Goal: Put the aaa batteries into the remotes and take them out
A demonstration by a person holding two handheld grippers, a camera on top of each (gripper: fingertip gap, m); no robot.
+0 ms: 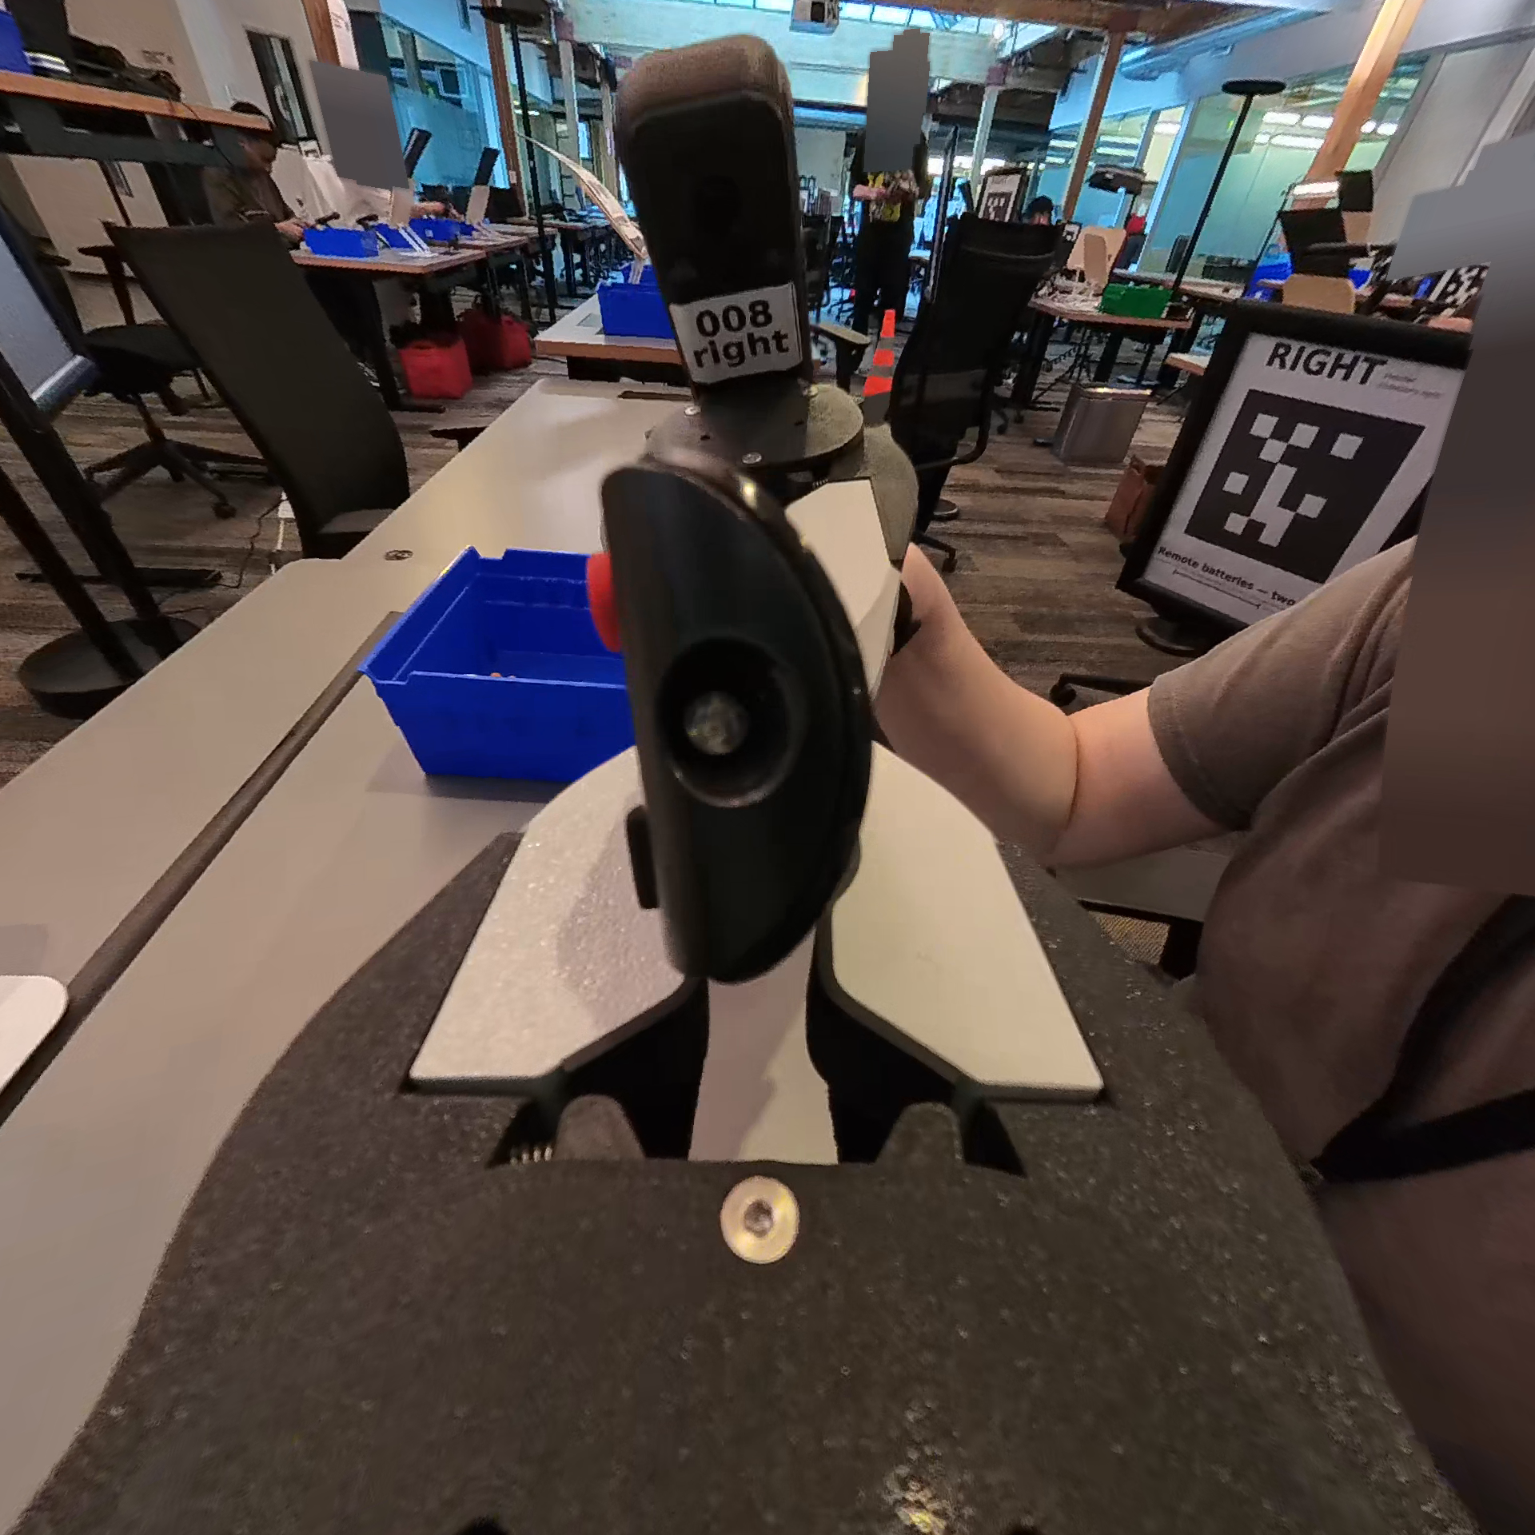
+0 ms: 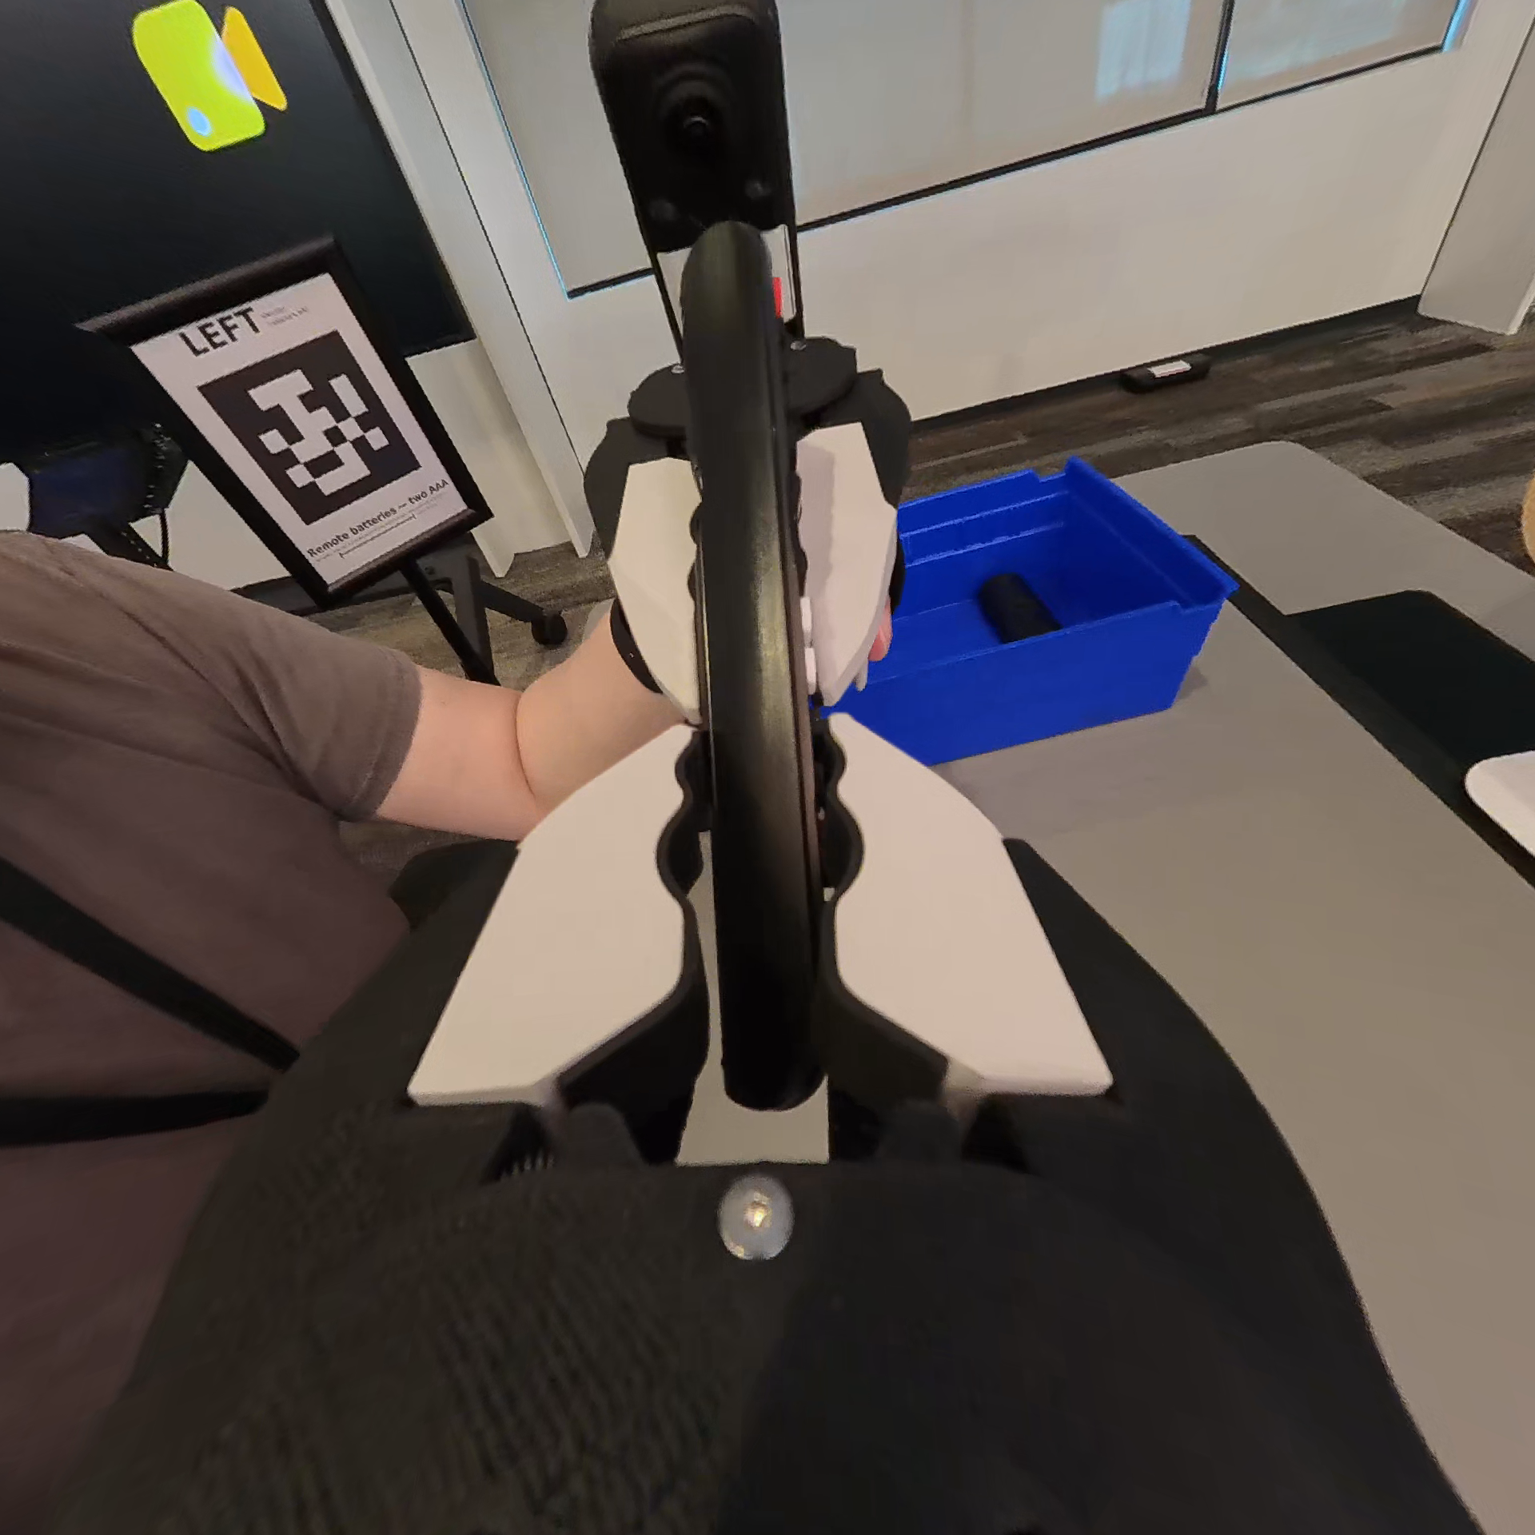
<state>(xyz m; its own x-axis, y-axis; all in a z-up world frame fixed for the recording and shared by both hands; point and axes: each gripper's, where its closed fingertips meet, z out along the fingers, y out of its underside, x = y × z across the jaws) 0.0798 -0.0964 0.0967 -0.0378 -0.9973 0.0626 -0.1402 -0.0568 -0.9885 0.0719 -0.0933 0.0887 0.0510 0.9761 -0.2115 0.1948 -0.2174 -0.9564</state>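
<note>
Remote point(image 2: 752, 747), black, clamped by both grippers — left gripper point(image 1: 752, 939), right gripper point(image 2: 756, 897) — steadying for battery access; blue bin point(image 2: 1071, 631) at 2 o'clock.

Glossy black plastic remote point(image 2: 752, 747), matt white tongs point(image 2: 760, 905), shiny blue plastic bin point(image 2: 1038, 673)

Blue bin point(image 1: 498, 689) on grey table point(image 1: 208, 681); framed marker sign point(image 2: 307, 432) beside; orange cone point(image 1: 885, 353) beyond

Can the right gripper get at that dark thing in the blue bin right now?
Probably not yet: the right gripper is shut on the black remote, which the left gripper also holds. The blue bin is open-topped and the dark thing uncovered.
</note>
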